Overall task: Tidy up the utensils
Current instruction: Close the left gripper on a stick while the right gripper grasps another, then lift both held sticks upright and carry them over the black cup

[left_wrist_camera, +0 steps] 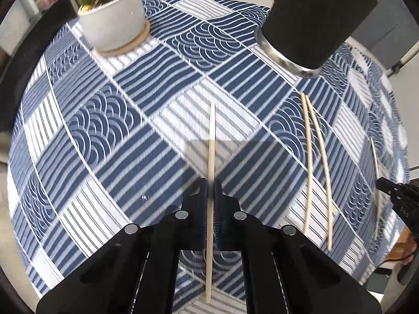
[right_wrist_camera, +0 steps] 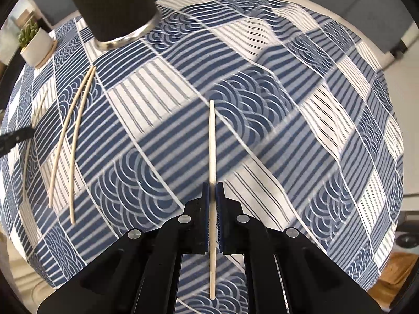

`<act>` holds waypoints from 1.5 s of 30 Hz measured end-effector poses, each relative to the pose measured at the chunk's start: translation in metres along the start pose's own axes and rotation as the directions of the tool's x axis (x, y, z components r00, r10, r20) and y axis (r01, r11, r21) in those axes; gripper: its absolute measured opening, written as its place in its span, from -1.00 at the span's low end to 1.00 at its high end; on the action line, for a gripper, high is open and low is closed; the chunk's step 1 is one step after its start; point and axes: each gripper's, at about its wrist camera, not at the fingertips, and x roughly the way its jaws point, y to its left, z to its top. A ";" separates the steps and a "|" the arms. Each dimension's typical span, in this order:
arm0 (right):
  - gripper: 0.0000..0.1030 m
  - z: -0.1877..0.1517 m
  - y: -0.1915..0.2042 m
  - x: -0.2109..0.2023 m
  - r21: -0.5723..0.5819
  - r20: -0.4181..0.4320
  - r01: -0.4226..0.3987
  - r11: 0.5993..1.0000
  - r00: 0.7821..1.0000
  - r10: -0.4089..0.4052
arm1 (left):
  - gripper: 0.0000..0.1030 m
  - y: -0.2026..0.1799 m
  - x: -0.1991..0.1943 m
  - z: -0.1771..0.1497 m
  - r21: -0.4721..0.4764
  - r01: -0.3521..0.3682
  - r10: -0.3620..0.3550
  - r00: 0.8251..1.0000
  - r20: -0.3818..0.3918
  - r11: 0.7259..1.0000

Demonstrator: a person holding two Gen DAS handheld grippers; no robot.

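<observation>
My left gripper (left_wrist_camera: 211, 183) is shut on a pale wooden chopstick (left_wrist_camera: 211, 144), which runs lengthwise between its blue pads and sticks out past the tips over the tablecloth. My right gripper (right_wrist_camera: 212, 185) is shut on a second chopstick (right_wrist_camera: 212, 144) the same way. Two loose chopsticks (left_wrist_camera: 315, 157) lie side by side on the cloth between the two grippers, shown at the left in the right wrist view (right_wrist_camera: 70, 138). A tall black utensil holder (left_wrist_camera: 314, 18) with a metal rim stands beyond them, also at top left in the right wrist view (right_wrist_camera: 115, 5).
A blue and white patterned tablecloth (left_wrist_camera: 104, 130) covers the round table. A white pot with a green plant (left_wrist_camera: 112, 18) stands on a wooden coaster at the far left. The right gripper's tip (left_wrist_camera: 379, 183) shows at the left wrist view's right edge.
</observation>
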 end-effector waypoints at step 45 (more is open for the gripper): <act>-0.91 0.040 -0.026 -0.231 -0.052 0.565 -0.089 0.995 0.818 0.103 | -0.90 -0.077 -0.248 0.082 0.100 -0.163 0.108 0.903 0.415 0.982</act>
